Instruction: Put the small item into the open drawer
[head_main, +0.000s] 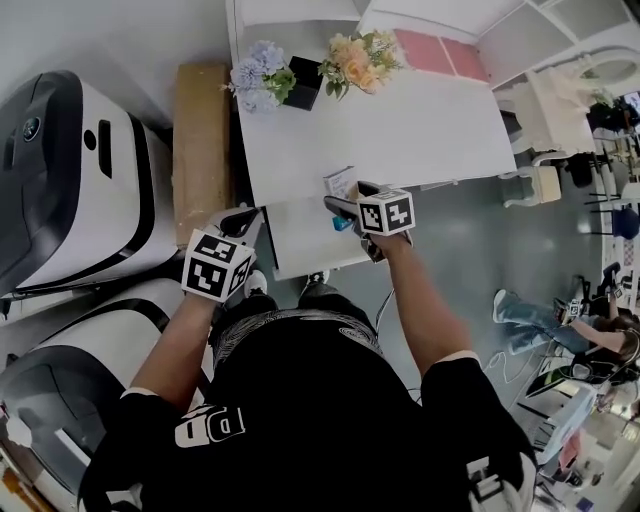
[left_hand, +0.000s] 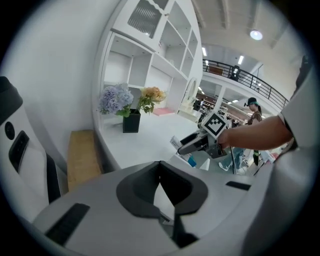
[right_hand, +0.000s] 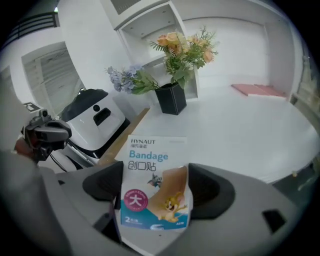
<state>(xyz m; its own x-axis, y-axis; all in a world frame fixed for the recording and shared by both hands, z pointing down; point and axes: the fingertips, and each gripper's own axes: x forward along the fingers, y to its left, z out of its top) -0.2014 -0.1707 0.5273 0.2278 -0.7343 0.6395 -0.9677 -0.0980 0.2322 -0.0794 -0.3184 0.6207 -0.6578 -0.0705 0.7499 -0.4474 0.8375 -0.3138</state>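
A small white and blue bandage box (right_hand: 152, 185) is clamped between the jaws of my right gripper (right_hand: 155, 172). In the head view this gripper (head_main: 343, 205) holds the box (head_main: 340, 181) at the near edge of the white table (head_main: 420, 130), just above the open white drawer (head_main: 300, 245). My left gripper (head_main: 243, 217) hangs to the left of the drawer. In its own view the left gripper (left_hand: 160, 165) has its dark jaws closed tip to tip with nothing in them. That view also shows the right gripper (left_hand: 184, 148) and the box (left_hand: 175, 142) ahead.
A black vase with blue and peach flowers (head_main: 300, 80) stands at the table's far side, near a pink book (head_main: 440, 52). A wooden board (head_main: 200, 150) lies left of the table, beside large white machines (head_main: 70, 180). Another person (head_main: 550, 318) sits at the right.
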